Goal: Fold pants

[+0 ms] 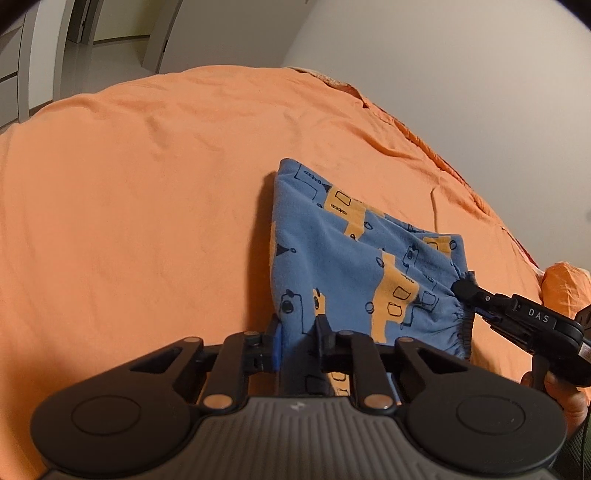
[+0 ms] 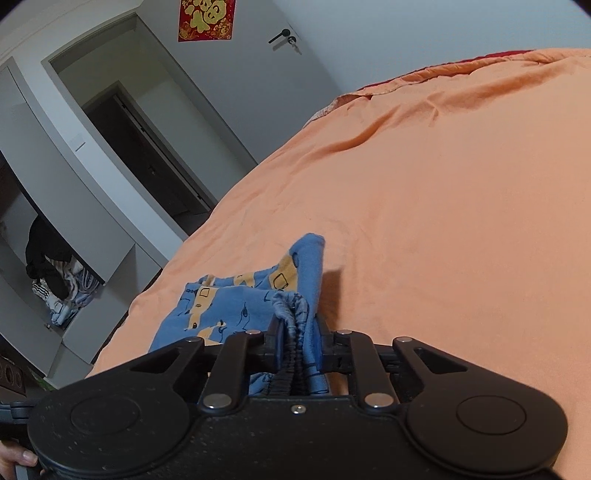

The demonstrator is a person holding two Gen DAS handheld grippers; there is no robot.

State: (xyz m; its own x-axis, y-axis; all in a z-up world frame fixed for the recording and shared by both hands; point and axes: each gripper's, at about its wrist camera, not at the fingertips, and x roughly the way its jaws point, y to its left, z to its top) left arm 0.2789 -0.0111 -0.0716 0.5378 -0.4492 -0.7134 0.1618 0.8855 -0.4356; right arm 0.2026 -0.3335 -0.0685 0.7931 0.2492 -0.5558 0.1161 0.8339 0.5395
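Observation:
The pants [image 1: 343, 266] are blue with orange truck prints and lie partly lifted over the orange bed sheet [image 1: 129, 206]. My left gripper [image 1: 297, 332] is shut on the pants' near edge. My right gripper [image 1: 466, 287] enters the left wrist view from the right, shut on the gathered elastic waistband. In the right wrist view my right gripper [image 2: 297, 328] clamps the bunched waistband, and the pants [image 2: 229, 306] hang to the left of it. The far end of the pants rests on the bed.
The orange sheet [image 2: 443, 221] covers the whole bed. A white wall [image 1: 461, 74] runs along the bed's far side. A white door [image 2: 236, 88] with a red decoration [image 2: 207, 18] and an open closet with clothes [image 2: 55, 273] stand beyond the bed's edge.

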